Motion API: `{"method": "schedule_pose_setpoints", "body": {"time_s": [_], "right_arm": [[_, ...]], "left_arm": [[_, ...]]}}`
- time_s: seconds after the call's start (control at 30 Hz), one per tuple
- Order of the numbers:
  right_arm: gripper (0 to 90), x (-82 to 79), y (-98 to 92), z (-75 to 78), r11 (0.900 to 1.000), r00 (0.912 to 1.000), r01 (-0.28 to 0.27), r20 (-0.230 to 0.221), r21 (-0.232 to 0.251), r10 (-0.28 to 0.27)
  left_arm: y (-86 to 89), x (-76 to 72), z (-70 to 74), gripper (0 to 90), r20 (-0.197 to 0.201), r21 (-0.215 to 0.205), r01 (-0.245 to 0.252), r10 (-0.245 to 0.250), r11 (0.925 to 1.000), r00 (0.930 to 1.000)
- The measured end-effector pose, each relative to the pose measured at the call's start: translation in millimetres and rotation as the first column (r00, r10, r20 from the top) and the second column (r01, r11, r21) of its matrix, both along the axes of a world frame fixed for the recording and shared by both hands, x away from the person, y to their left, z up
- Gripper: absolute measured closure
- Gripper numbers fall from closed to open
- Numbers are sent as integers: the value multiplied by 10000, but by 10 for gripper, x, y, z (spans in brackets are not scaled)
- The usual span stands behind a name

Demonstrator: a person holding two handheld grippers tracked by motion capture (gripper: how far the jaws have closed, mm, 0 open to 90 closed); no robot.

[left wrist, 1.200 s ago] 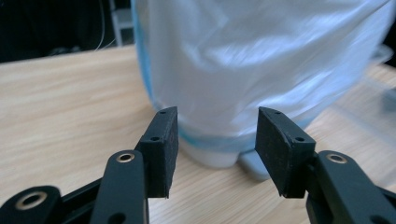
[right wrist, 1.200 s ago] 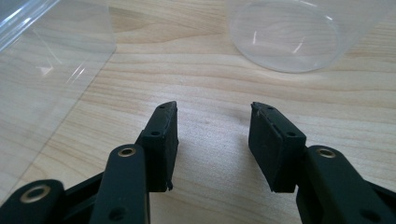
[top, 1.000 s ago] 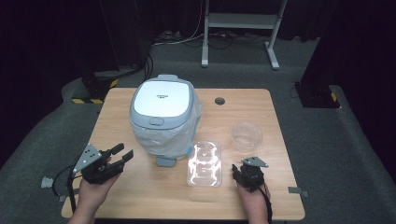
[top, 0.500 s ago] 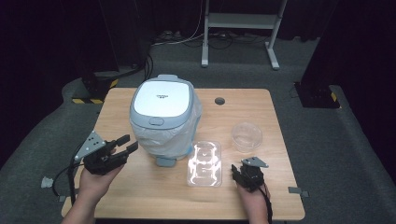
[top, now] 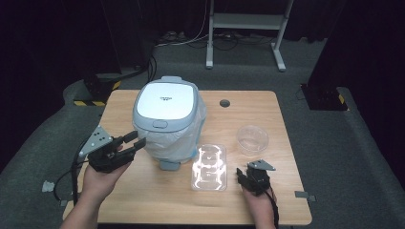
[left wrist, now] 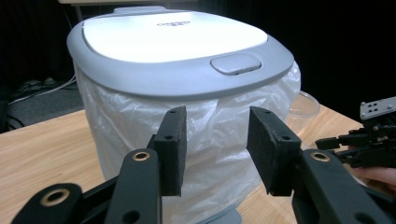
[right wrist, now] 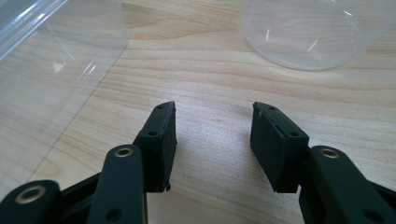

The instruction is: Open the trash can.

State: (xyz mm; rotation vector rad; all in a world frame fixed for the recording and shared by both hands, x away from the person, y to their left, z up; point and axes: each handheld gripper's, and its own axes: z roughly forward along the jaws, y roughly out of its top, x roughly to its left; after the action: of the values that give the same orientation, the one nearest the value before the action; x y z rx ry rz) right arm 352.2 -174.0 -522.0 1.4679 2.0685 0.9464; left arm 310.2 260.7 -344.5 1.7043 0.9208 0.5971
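**binwatcher:** Starting big: the wooden table (top: 143, 210) is taken up mostly by the lidded bin (top: 167, 102), set left of centre with a white bag (left wrist: 219, 140) draped under its grey rim. The lid is seen shut.

**jawcheck:** Agreed. The left gripper (top: 131, 140) is held just off the bin's left side, pointed at the bagged wall below the lid button (left wrist: 235, 64). Its jaws have just been closing, but a gap is kept between the pads and nothing is pinched; the bag sits past the tips.

**binwatcher:** And the smaller stuff?

**jawcheck:** A clear plastic tray (top: 208, 167) is laid in front of the bin, a clear round bowl (top: 252, 139) to its right. The right gripper (top: 244, 177) is parked just beside the tray, jaws apart over bare wood, nothing gripped.
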Motion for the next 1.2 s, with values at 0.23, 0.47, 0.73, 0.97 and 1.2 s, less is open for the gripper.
{"method": "schedule_pose_setpoints", "body": {"time_s": [0.23, 0.47, 0.73, 0.97, 1.2], "right_arm": [[504, 18, -15, 3, 9999, 9999, -142, -35, 70, 142], [499, 31, -19, 6, 9997, 9997, -191, -120, 173, 193], [496, 35, -17, 7, 9995, 9996, -252, -115, 170, 254], [496, 33, -15, 7, 9996, 9996, -257, -128, 150, 259], [496, 33, -17, 7, 9995, 9996, -262, -127, 154, 264]], "left_arm": [[-51, 67, 93, 618, -35, -295, 60, -61, 9995, 10000], [-122, 113, 170, 671, 292, -94, -79, 81, 9999, 9995], [-273, 215, 236, 756, 593, 316, -79, 61, 9995, 9982], [-439, 303, 275, 840, 795, 470, -144, 106, 9988, 9968], [-529, 369, 246, 853, 731, 704, -129, 78, 9974, 9973]]}}
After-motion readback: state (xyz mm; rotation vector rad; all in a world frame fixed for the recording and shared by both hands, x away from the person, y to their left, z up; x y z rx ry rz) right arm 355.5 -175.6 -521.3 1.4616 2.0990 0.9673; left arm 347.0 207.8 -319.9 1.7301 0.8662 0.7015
